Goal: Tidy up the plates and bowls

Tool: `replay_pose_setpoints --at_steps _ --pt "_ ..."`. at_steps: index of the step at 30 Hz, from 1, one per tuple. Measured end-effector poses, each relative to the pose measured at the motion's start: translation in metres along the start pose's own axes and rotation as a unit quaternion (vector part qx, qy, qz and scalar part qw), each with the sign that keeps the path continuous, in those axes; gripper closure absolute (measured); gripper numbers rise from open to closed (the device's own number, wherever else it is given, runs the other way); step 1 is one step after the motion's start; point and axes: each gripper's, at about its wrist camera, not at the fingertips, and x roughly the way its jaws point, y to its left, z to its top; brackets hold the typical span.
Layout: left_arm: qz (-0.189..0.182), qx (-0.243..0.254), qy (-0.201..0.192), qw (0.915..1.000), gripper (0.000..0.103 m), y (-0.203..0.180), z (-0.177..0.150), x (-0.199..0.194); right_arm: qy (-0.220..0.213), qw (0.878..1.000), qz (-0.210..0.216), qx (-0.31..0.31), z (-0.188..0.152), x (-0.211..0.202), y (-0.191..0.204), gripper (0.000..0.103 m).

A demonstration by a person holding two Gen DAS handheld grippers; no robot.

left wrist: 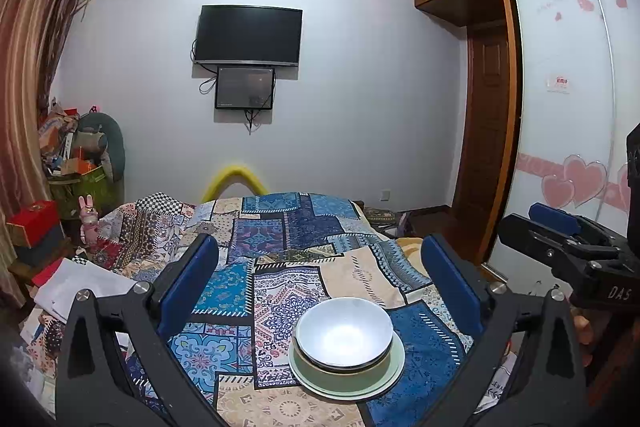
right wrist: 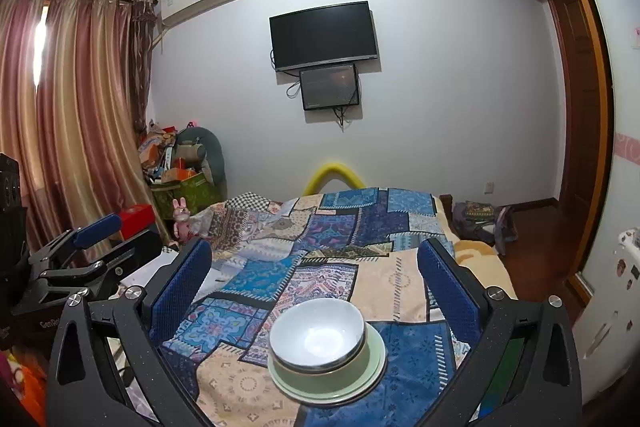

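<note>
Two claws, the left claw and right claw, are spread wide and empty. The stacked bowls and plates are set on the bed, clear of its edges. The other claw's side is shown only by each opposite view.

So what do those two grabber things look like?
The left gripper and the right gripper match: black angular frames with round silver bolts and two flat blue fingers with bumpy pads. White letters are printed on their black bodies.

Dim, bluish indoor light; glare inside white bowl; fisheye bending edges (corners black); focus sharp.
</note>
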Motion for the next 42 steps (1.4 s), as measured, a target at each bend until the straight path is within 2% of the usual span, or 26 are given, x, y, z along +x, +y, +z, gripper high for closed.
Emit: replay_pose_setpoints --at_steps 42 --pt "-0.017 0.001 0.013 0.9998 0.000 -0.0038 -0.0003 0.0067 0.006 1.000 0.003 0.001 0.0013 -0.0028 -0.0020 0.000"
